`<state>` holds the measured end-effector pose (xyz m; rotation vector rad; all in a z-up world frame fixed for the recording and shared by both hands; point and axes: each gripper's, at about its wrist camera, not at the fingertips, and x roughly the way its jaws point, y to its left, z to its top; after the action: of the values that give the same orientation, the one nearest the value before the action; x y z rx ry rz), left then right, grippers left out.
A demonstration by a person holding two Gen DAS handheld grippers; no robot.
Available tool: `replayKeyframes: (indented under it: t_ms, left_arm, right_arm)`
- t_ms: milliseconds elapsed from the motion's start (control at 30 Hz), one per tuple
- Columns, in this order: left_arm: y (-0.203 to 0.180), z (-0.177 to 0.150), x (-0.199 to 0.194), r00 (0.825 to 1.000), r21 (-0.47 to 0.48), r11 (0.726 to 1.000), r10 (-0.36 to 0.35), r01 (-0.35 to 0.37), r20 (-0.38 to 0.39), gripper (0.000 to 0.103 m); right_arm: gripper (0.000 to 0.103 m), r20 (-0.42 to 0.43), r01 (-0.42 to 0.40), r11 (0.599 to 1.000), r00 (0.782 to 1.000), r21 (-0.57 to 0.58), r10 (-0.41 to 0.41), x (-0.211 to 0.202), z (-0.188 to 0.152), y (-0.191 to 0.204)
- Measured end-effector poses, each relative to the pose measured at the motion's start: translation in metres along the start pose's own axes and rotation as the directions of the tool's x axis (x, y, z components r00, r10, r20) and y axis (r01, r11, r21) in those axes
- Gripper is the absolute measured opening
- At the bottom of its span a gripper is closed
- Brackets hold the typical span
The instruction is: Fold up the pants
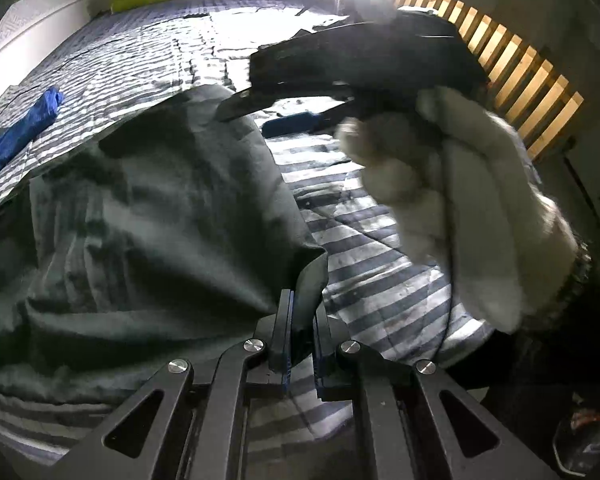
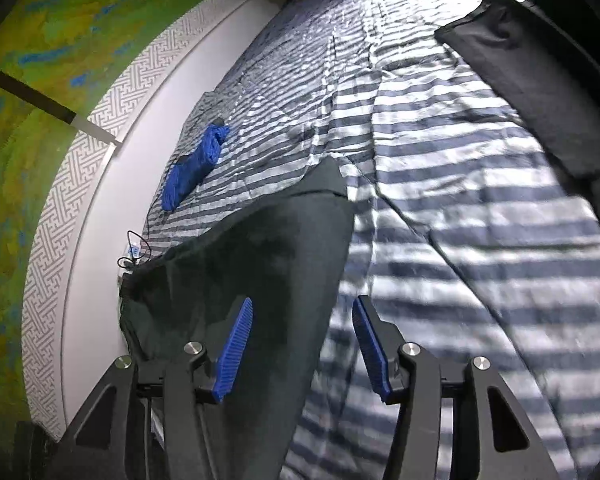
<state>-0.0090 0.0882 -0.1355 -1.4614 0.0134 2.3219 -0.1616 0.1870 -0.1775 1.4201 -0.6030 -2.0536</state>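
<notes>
Left wrist view
Left gripper [image 1: 300, 336]: your jaws are pinched closed on a corner of the dark grey pants [image 1: 148, 208]; only a narrow tip of cloth sits between the pads.
Pants: the bulk spreads ahead and to the left of this gripper, wrinkled, on the striped bedspread [image 1: 380, 272].
Right gripper [image 1: 364, 68]: ahead and to the right, held in your white-gloved hand [image 1: 452, 200], its tip just over the far edge of the pants.
Blue bundle [image 1: 20, 132]: far left on the bed, well apart from the cloth.

Right wrist view
Right gripper [image 2: 302, 348]: your jaws stand apart and grip nothing; the left blue pad [image 2: 236, 348] hangs over the pants [image 2: 252, 280], the right pad over bare bedspread [image 2: 460, 200].
Pants edge: it runs between the two pads, not yet pressed by either.
Dark cloth [image 2: 540, 92]: ahead and right; whether it belongs to the pants, I cannot tell.

Risk
Slip: the left hold looks shallow, so a pull could free the corner.
Missed pick: close the right gripper here and you may catch bedspread with the hem.
Skewed fold: lifting one corner alone would probably drag the wrinkles.
</notes>
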Motion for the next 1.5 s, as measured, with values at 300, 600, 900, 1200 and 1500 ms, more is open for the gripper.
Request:
replayKeyframes:
  t_ms: [300, 600, 900, 1200, 1500]
  left_arm:
    - [0.007, -0.006, -0.016, 0.997, -0.027, 0.998, -0.064, 0.065, 0.039, 0.007]
    - [0.027, -0.016, -0.056, 0.98, -0.064, 0.986, -0.143, 0.152, 0.138, 0.006]
    - [0.088, -0.05, -0.127, 0.954, -0.155, 0.973, -0.126, 0.172, 0.272, 0.005]
    - [0.203, -0.11, -0.186, 0.938, -0.366, 0.923, 0.018, 0.118, 0.347, 0.004]
    - [0.313, -0.179, -0.201, 0.925, -0.576, 0.813, 0.147, 0.09, 0.351, 0.004]
  right_arm:
    - [0.029, 0.0, -0.056, 0.989, 0.998, 0.134, 0.057, 0.02, 0.026, -0.023]
    - [0.006, 0.03, -0.012, 0.992, 1.0, 0.127, 0.008, -0.003, 0.035, 0.015]
    - [0.006, 0.096, 0.066, 0.997, 0.993, 0.03, -0.069, -0.016, 0.045, 0.11]
    - [0.005, 0.016, 0.072, 0.978, 0.997, -0.197, -0.071, 0.069, 0.051, 0.256]
    - [0.005, -0.097, 0.099, 0.934, 0.985, -0.343, -0.14, 0.201, 0.032, 0.351]
